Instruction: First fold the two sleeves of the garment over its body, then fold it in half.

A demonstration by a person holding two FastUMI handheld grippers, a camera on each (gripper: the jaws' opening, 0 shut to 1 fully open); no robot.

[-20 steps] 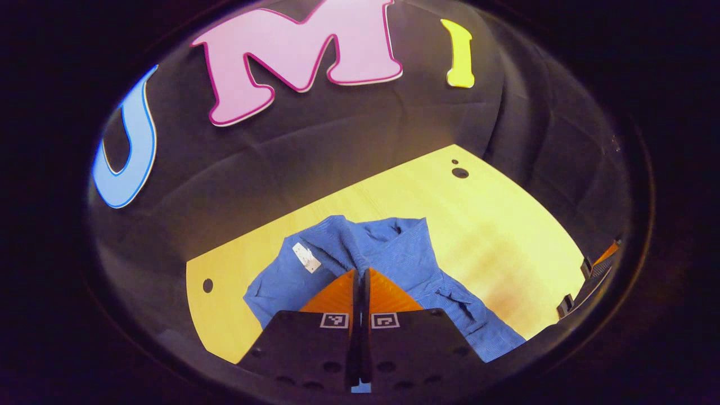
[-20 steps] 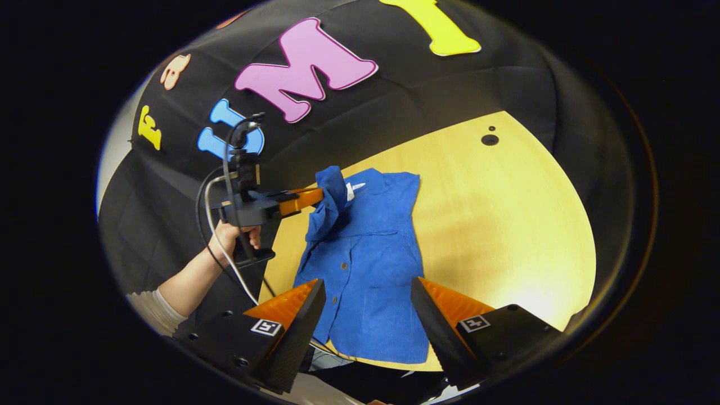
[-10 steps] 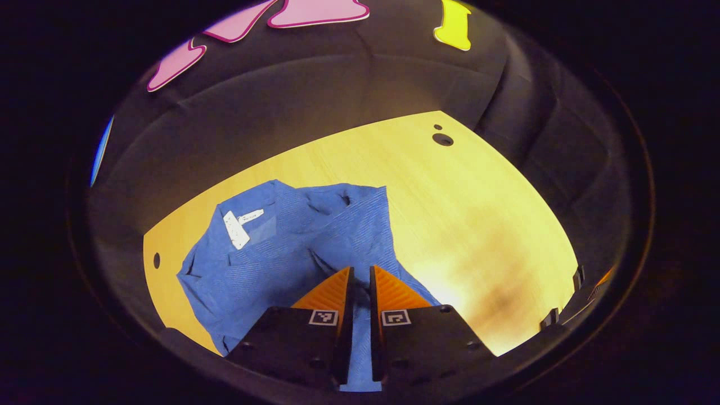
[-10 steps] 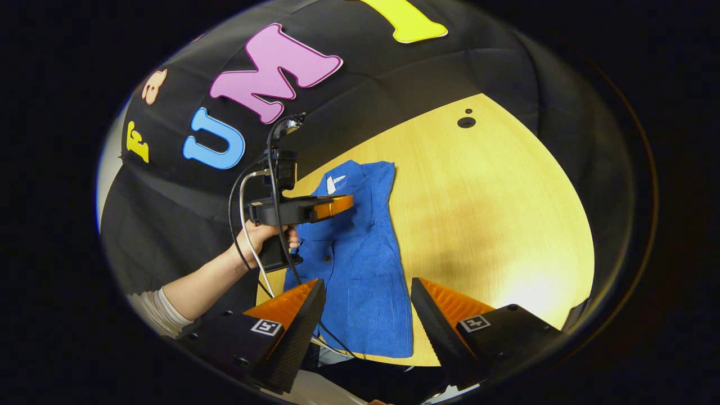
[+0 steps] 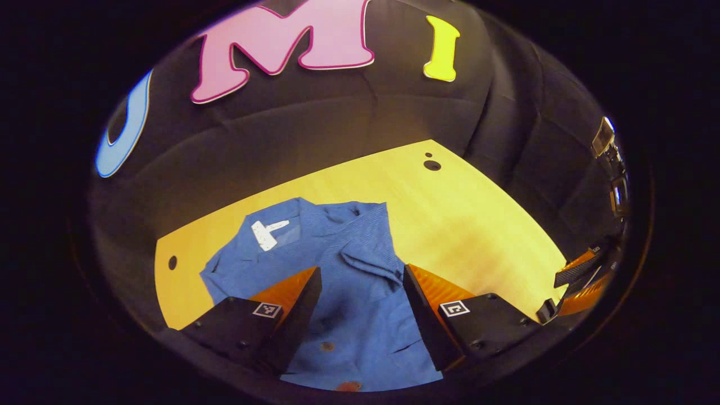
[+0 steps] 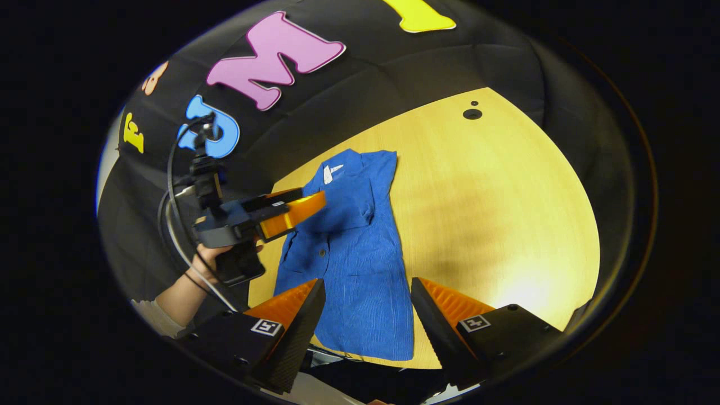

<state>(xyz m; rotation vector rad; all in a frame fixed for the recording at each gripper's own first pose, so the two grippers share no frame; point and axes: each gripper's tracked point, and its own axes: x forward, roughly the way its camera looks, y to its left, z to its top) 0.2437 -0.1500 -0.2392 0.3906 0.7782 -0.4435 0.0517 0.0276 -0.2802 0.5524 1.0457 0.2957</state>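
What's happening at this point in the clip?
A person is folding a blue shirt on a yellow wooden table with a handheld gripper in each hand. The left gripper hangs open just above the shirt's upper part with nothing between its fingers, and both sleeves appear to lie folded over the body, so the shirt forms a narrow strip. The right gripper is open too, held near the hem end and holding nothing. The fold in half is not yet done.

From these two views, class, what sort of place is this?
Probably a recording booth, not a home: black cloth wall behind a bare pale wooden table, one blue button-up shirt laid flat, and a hand-held orange-fingered left gripper trailing cables.
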